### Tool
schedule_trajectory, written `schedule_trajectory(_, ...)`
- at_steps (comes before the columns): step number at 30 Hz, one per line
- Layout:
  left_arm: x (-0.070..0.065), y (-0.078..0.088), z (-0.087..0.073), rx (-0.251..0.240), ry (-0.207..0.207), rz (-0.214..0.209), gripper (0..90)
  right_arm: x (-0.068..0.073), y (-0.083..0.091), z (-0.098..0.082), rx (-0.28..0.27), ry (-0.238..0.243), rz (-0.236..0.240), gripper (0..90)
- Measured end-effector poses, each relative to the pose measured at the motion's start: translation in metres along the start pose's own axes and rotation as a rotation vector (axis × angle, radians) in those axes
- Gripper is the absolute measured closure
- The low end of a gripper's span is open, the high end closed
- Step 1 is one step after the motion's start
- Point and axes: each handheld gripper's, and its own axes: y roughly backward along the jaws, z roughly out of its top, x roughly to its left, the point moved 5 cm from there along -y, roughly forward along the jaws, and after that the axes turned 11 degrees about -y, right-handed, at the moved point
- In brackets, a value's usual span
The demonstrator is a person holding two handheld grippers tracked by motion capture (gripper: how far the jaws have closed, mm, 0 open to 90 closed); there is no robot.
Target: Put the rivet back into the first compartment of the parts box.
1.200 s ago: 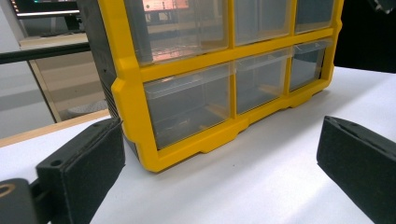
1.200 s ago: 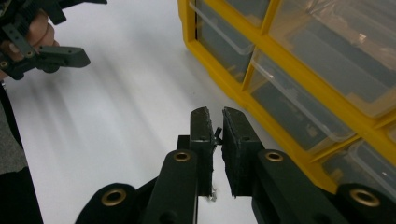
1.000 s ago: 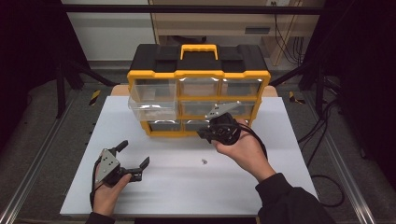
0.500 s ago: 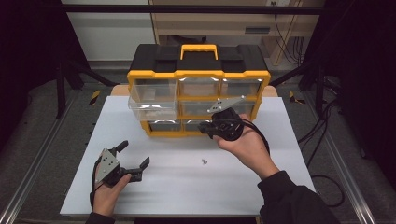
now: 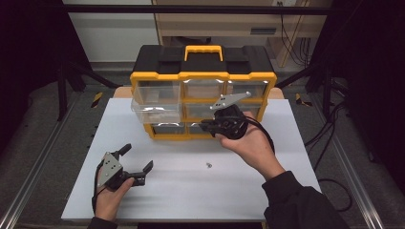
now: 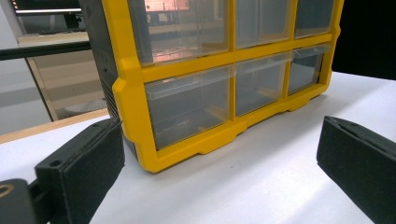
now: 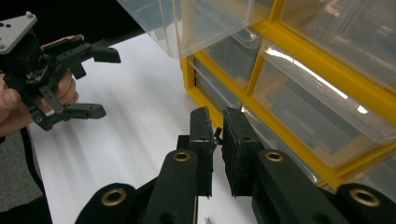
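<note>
With jaws clamped on a tiny screw (image 7: pixel 217 135), R gripper (image 5: pixel 206 126) sits just before the lower drawers (image 5: pixel 172 128) (L gripper (image 5: pixel 138 165) gaping, farther off).

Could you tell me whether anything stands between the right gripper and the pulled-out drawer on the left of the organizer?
Nothing visible does. The right gripper, jaws closed on a small dark thing I cannot identify, sits in front of the organizer's lower drawers. The pulled-out drawer juts out up and to its left in the high view, with only open space between them.
</note>
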Motion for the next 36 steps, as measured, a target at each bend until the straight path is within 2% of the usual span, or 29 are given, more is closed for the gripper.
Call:
schedule_trajectory(13,-0.001,-0.001,-0.001,0.006,-0.001,-0.003,0.8,0.006,0.007,0.013,-0.028,0.013,0.018,82.5)
schedule_trajectory(20,-0.001,-0.001,-0.001,0.009,-0.002,-0.004,0.8,0.008,0.009,0.02,-0.037,0.021,0.012,82.5)
schedule_trajectory(36,0.0,-0.001,-0.001,0.007,-0.001,-0.005,0.9,0.006,0.012,0.024,-0.045,0.015,0.014,82.5)
